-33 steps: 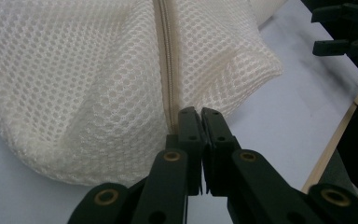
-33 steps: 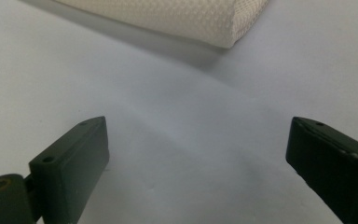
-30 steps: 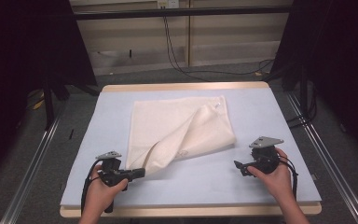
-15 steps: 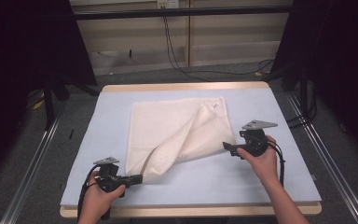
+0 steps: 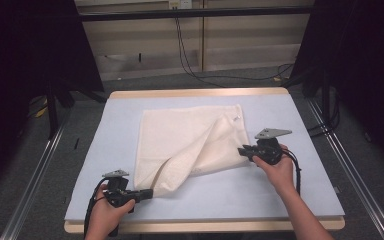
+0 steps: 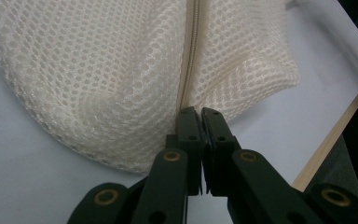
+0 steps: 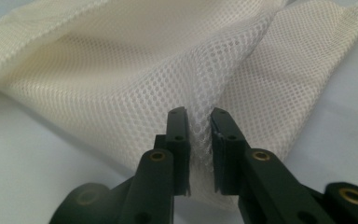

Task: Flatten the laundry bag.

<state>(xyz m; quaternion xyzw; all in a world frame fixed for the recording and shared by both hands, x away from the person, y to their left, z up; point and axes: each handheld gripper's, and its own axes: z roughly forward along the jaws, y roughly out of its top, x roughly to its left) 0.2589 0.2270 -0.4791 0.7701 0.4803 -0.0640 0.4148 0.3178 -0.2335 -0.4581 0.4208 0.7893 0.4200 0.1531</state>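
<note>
Cream mesh: laundry bag [image 5: 187,145] on the desk [image 5: 300,195].
Left gripper [image 5: 147,192]: fingers clamped on its zipper end.
Right gripper [image 5: 241,151]: fingers just closing, mesh fold between them.

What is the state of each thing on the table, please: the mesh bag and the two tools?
Mesh bag: lying on the table, partly folded over itself, zipper closed where the left gripper view shows it.
Left tool: shut on the mesh bag at its near corner, by the zipper.
Right tool: jaws have just been closing; mesh is bunched between them at the bag's right edge.
</note>
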